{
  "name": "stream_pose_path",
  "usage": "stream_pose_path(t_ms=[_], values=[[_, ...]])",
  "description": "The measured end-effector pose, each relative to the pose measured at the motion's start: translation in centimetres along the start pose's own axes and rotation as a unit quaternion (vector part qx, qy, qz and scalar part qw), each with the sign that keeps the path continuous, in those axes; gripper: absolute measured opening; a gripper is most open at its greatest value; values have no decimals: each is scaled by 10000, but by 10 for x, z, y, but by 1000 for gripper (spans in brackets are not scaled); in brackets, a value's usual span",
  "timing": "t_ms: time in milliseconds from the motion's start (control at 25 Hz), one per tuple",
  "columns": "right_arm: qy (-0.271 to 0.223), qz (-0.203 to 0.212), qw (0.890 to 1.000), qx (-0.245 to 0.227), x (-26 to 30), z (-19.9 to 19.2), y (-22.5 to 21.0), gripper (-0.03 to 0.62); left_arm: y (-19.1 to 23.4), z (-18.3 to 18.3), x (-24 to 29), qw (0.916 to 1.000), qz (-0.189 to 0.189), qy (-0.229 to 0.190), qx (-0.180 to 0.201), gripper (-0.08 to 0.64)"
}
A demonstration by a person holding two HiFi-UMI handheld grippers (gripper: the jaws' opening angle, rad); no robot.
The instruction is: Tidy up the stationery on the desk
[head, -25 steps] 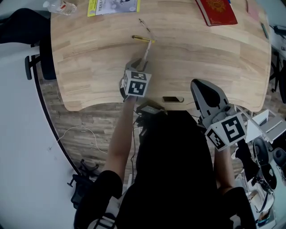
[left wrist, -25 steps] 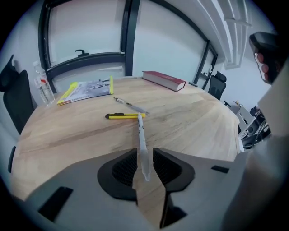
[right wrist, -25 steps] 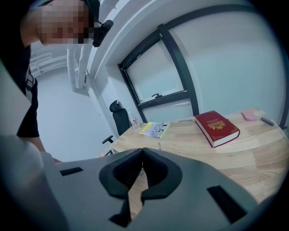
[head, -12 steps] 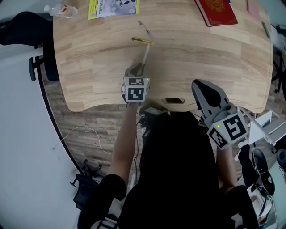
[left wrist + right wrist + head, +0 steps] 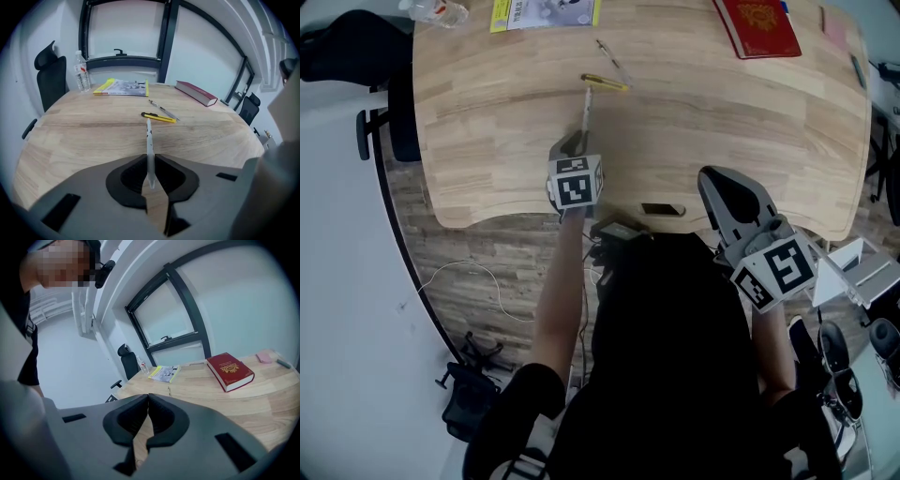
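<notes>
My left gripper (image 5: 575, 143) is over the near middle of the wooden desk (image 5: 722, 103), shut on a white pen (image 5: 585, 112) that points away from me. In the left gripper view the white pen (image 5: 149, 143) sticks out between the closed jaws of the left gripper (image 5: 149, 161) toward a yellow utility knife (image 5: 158, 117) and a silver pen (image 5: 164, 110). The pen's tip almost reaches the knife (image 5: 605, 82), and the silver pen (image 5: 614, 58) lies just past it. My right gripper (image 5: 720, 180) hangs at the desk's front edge, shut on nothing, as the right gripper view (image 5: 148, 398) confirms.
A red book (image 5: 756, 22) lies at the far right, a yellow booklet (image 5: 546, 11) and a water bottle (image 5: 436, 11) at the far left. A pink item (image 5: 834, 23) lies near the right edge. A black office chair (image 5: 49, 79) stands beside the desk's left side.
My left gripper has shifted a little to the left with the white pen in it, and the pen has swung from slanting right to pointing nearly straight away. The right gripper has barely moved.
</notes>
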State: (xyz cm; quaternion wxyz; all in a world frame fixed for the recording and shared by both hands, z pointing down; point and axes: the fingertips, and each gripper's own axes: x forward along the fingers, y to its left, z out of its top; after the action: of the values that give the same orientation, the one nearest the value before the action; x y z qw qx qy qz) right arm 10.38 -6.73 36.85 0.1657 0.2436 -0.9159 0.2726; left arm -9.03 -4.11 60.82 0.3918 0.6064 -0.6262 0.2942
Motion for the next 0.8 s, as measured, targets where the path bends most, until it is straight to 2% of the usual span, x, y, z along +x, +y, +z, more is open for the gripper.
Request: stream_pose_path(t_ms=[200,800], values=[[85,15,9999,-75,3,-3,4,21,7,-7,3,9998,68,0,-194,75],[44,45,9999,-122,7,-1,17,21,5,-5,-8,9998,-151,-69,-52,110]])
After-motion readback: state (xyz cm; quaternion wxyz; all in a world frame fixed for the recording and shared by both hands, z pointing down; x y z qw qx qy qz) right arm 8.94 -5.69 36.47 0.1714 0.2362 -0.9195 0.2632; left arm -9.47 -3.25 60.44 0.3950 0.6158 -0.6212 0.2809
